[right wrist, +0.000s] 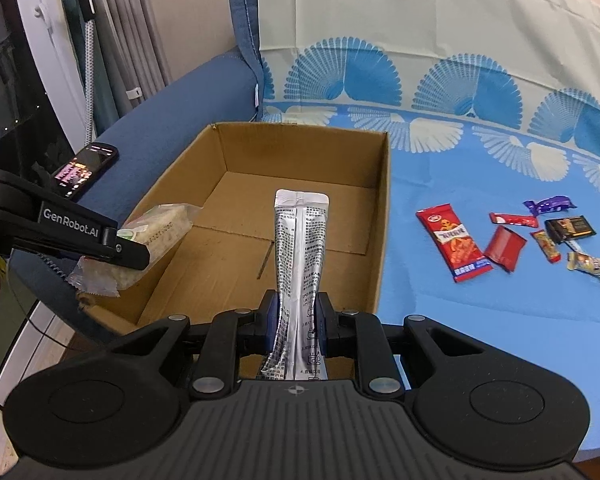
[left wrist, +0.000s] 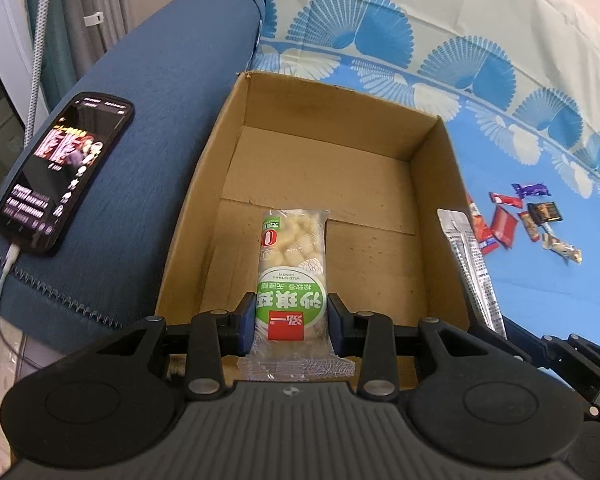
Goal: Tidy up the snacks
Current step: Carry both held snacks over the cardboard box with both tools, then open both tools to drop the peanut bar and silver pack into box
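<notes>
The left hand-held gripper [left wrist: 291, 322] pinches a clear-wrapped pastry snack with a green label [left wrist: 290, 276] by its lower end, holding it over the near part of the open cardboard box [left wrist: 432, 168], which sits on a blue fan-patterned cloth [left wrist: 540, 280] beside a sofa arm carrying a lit phone [left wrist: 60, 172] on a charging cable. From the other side, the right hand-held gripper [right wrist: 296, 326] is clamped on a silver foil sachet [right wrist: 300, 248] standing upright above the box's near edge. The loose snacks [right wrist: 504, 240], red, purple and dark wrappers, lie scattered on the cloth to the right of the box.
</notes>
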`<action>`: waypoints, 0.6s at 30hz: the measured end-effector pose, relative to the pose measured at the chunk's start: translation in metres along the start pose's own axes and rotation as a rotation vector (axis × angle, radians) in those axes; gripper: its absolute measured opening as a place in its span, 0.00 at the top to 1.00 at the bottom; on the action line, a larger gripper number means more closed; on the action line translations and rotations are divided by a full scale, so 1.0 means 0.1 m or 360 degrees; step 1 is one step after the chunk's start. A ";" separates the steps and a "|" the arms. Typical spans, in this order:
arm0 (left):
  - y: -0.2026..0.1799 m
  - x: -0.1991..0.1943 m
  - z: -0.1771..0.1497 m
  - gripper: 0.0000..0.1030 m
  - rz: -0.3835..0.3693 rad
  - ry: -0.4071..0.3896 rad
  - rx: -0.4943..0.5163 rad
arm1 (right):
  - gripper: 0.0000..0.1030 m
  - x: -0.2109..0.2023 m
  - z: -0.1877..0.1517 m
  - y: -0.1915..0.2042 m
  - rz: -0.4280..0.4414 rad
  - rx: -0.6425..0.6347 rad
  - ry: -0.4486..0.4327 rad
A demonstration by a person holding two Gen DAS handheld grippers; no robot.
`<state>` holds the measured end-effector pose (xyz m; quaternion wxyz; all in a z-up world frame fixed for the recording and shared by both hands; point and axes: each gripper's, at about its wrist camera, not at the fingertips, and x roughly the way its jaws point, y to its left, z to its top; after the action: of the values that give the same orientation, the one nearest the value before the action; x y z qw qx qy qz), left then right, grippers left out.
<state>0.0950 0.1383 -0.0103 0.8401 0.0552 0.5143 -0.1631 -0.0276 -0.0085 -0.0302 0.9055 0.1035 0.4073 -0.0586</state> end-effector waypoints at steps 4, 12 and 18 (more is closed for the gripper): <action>-0.03 0.18 0.10 0.61 0.0017 0.0020 0.0022 | 0.80 0.22 0.06 -0.01 0.0012 0.0007 0.0038; -0.03 0.53 0.23 0.61 0.0061 0.0080 0.0059 | 0.80 0.59 0.16 -0.02 0.0032 0.0030 0.0098; -0.07 0.75 0.30 0.61 0.0135 0.0077 0.0120 | 0.79 0.82 0.22 -0.07 0.0019 0.0053 0.0129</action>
<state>0.1497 0.1077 -0.0621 0.8309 0.1124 0.5252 -0.1452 0.0418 -0.0221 -0.0784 0.8867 0.1235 0.4420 -0.0557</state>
